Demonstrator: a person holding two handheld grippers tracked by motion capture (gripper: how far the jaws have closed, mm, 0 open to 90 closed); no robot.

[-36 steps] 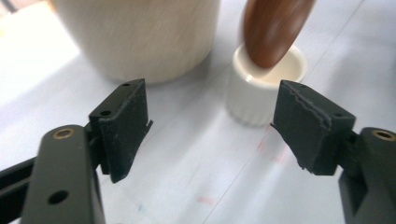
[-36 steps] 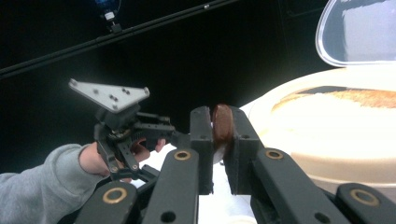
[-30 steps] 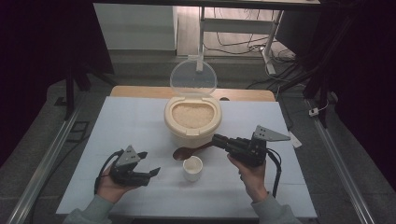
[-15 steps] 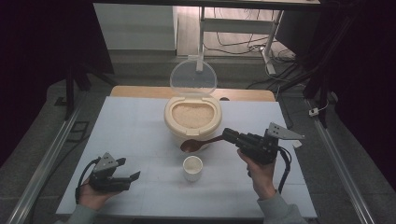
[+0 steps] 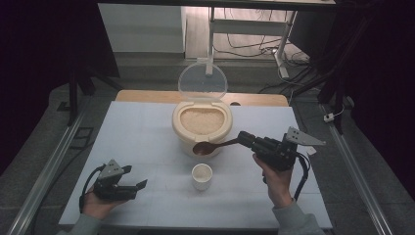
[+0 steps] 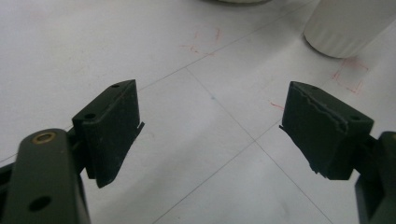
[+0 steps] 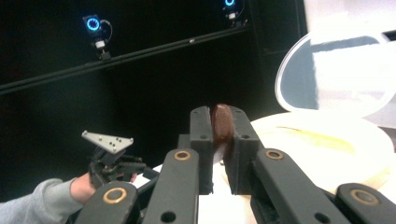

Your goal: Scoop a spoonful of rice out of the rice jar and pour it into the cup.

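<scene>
A cream rice pot (image 5: 202, 133) full of rice (image 5: 201, 121) stands mid-table, its clear lid (image 5: 202, 83) tipped up behind it. My right gripper (image 5: 243, 138) is shut on the handle of a brown spoon (image 5: 208, 147), whose bowl hangs by the pot's front wall, above a small white cup (image 5: 202, 176). The right gripper view has the spoon (image 7: 222, 122) edge-on between the jaws of the right gripper (image 7: 218, 126), with the pot (image 7: 327, 149) beyond. My left gripper (image 5: 135, 176) rests low at the front left. Its jaws have just been opening, and the left gripper (image 6: 210, 116) holds nothing.
The white table (image 5: 147, 127) has faint red marks and grid lines. The cup's ribbed base (image 6: 348, 23) sits at the top right of the left gripper view. Metal rails run down both sides of the table. A desk frame and cables lie behind it.
My left hand has drawn back from beside the cup to the table's front left. The right gripper has lifted the spoon a little, up toward the pot's front.
</scene>
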